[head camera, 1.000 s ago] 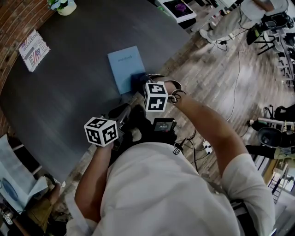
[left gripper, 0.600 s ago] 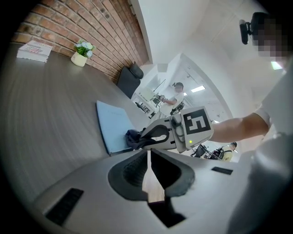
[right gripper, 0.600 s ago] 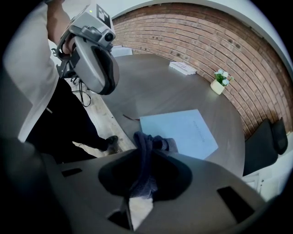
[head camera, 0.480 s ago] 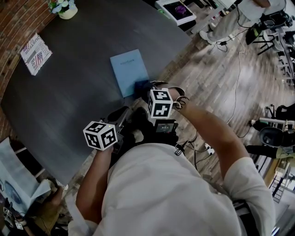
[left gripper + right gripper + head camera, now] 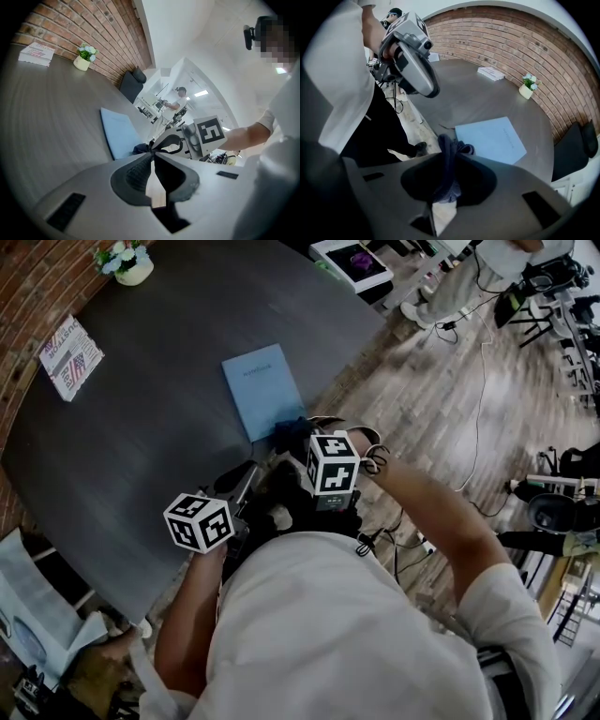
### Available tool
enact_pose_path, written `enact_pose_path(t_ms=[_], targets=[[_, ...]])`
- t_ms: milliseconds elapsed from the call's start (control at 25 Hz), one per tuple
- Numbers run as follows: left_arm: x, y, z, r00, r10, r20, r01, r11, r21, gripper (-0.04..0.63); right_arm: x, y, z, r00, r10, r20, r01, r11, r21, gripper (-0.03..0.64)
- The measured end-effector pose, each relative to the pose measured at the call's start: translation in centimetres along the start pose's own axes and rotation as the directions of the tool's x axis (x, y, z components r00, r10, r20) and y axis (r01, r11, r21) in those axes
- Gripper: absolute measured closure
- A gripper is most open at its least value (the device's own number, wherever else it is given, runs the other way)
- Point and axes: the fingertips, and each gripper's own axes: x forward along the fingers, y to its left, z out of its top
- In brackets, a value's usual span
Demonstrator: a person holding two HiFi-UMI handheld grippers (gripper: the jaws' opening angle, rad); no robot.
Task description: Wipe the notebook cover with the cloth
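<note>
While my right gripper [image 5: 450, 157] is pinching the dark cloth [image 5: 446, 180] between its fingers [image 5: 480, 180], my left gripper [image 5: 152, 157] is hovering, fingers closed on nothing. The blue notebook [image 5: 492, 138] is lying just ahead near the tabletop [image 5: 487, 93] edge; I judge the wiping is yet to come.

the notebook [image 5: 262, 390] is laid on the worktop [image 5: 141, 456] near its edge, the cloth [image 5: 292, 429] just beside its near corner; a booklet [image 5: 70, 355] and plant [image 5: 125, 259] are set far left.
</note>
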Motion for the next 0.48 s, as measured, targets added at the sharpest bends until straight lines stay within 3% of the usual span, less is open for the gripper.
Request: enact_pose_path(t_ms=[480], targets=[[-2.2, -0.8, 3.6, 0.996, -0.033, 0.087, 0.031, 0.999, 0.019, 0.566, -5.1, -0.7, 3.9, 0.988, -0.078, 0.130, 0.069, 0.995, 0.076, 0.535]])
